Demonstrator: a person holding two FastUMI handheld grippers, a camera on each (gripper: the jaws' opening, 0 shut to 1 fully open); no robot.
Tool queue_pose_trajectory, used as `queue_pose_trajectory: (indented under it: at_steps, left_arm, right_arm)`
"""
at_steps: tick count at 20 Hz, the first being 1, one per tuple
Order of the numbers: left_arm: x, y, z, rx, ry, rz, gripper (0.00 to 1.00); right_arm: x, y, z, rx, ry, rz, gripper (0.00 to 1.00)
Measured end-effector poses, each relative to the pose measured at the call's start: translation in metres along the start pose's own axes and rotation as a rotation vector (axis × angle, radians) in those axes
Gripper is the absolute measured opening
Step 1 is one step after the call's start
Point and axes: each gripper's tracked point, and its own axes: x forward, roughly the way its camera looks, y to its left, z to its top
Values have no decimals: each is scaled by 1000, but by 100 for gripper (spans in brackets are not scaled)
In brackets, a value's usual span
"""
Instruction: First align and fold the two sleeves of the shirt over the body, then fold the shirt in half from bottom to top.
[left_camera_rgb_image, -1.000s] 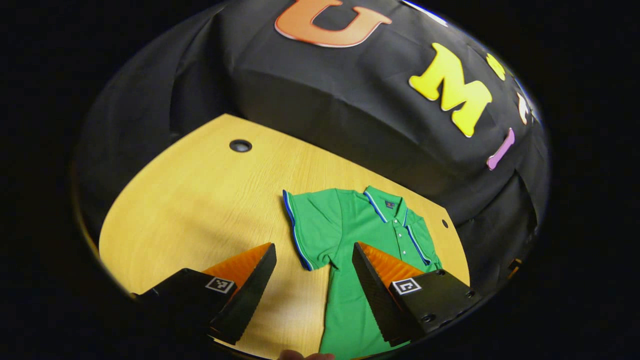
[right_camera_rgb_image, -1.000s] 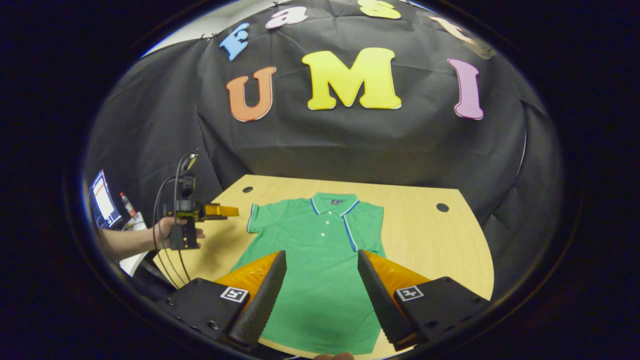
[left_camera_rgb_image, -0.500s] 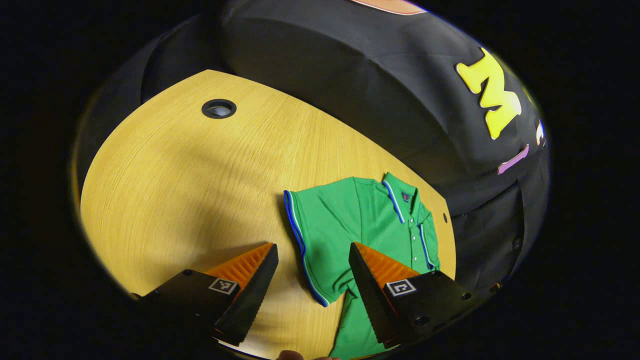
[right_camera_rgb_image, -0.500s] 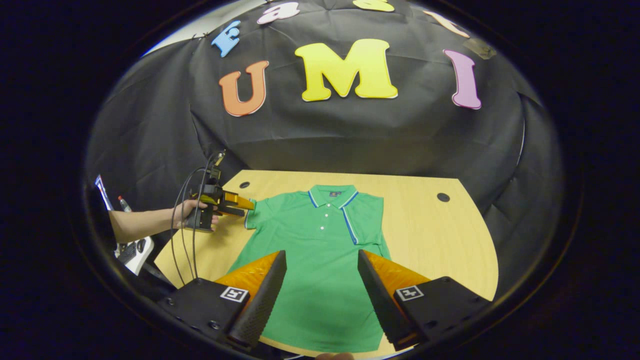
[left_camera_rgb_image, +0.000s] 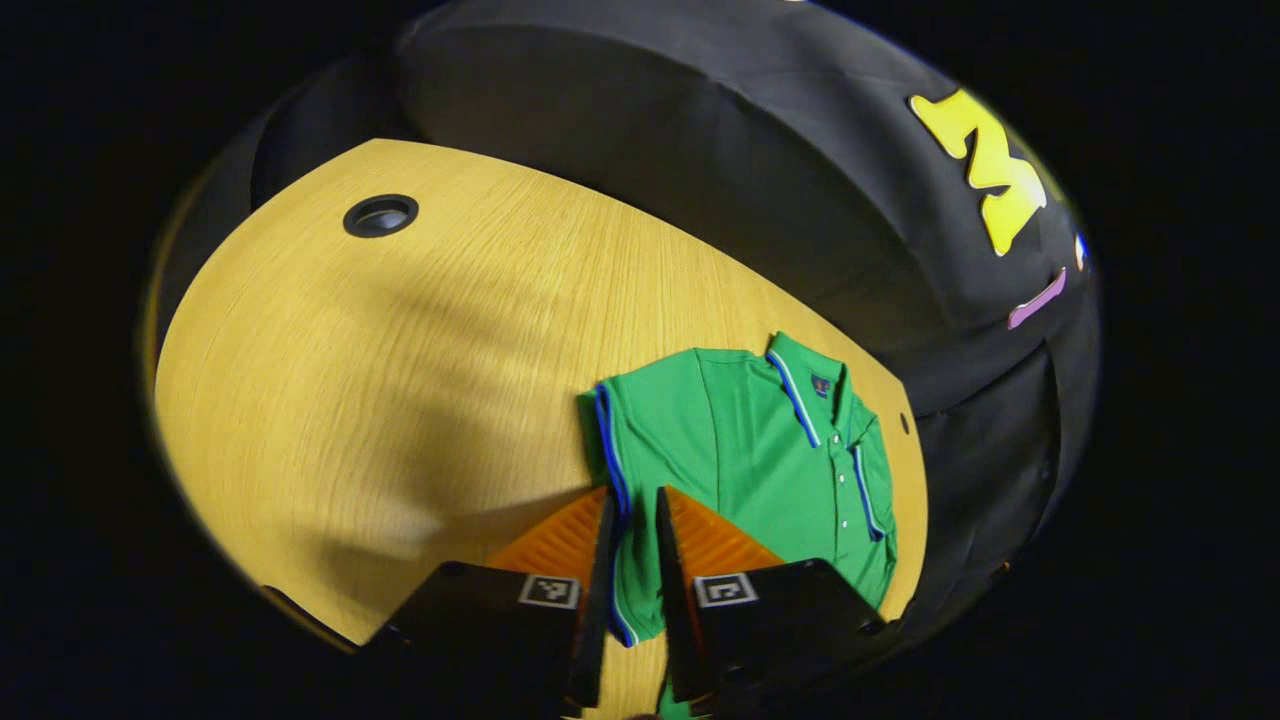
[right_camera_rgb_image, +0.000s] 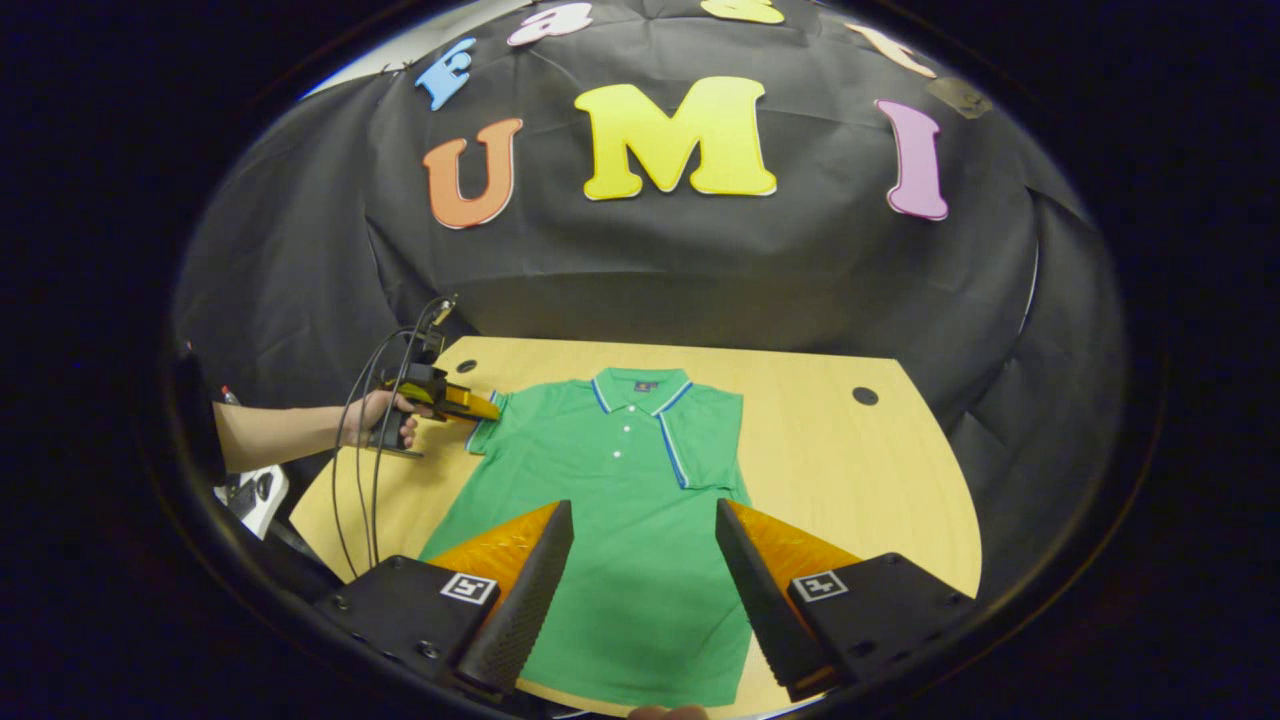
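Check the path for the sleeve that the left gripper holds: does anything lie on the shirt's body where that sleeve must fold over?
Nothing visible does. The left gripper pinches the sleeve, and the shirt's body lies flat and bare; the other sleeve is already folded in.

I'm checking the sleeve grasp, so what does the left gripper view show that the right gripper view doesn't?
Left gripper view: the left hand-held gripper seen along its own fingers, set close around the left cuff; whether they pinch it is unclear. Right gripper view: the hand holding that gripper, the right sleeve folded over the body, the hem, and the open right hand-held gripper. Both: the shirt and table.
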Motion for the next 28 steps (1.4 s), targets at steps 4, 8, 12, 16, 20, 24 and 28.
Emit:
queue_pose_trajectory:
  at_steps: [4,8,12,16,20,24,28]
  left_arm:
    - [-11,-3,10,10,-41,22,4]
    - [-38,-17,26,37,-114,5,3]
    - [-55,-38,34,55,-152,2,3]
    - [-61,-74,37,143,-172,12,3]
    - [-54,-96,35,285,-165,155,4]
    - [-28,-139,14,416,-140,188,4]
    - [-5,-175,-14,458,-122,152,6]
  right_arm:
    - [0,-16,2,36,-15,-35,89]
    - [-2,-22,17,50,-81,-57,96]
    - [-6,-24,17,73,-94,-44,93]
    - [-17,-33,19,72,-124,-53,93]
    - [-25,-49,11,93,-134,-75,93]
    - [-31,-77,-4,131,-126,-113,93]
    - [-40,-97,-14,114,-123,-145,93]
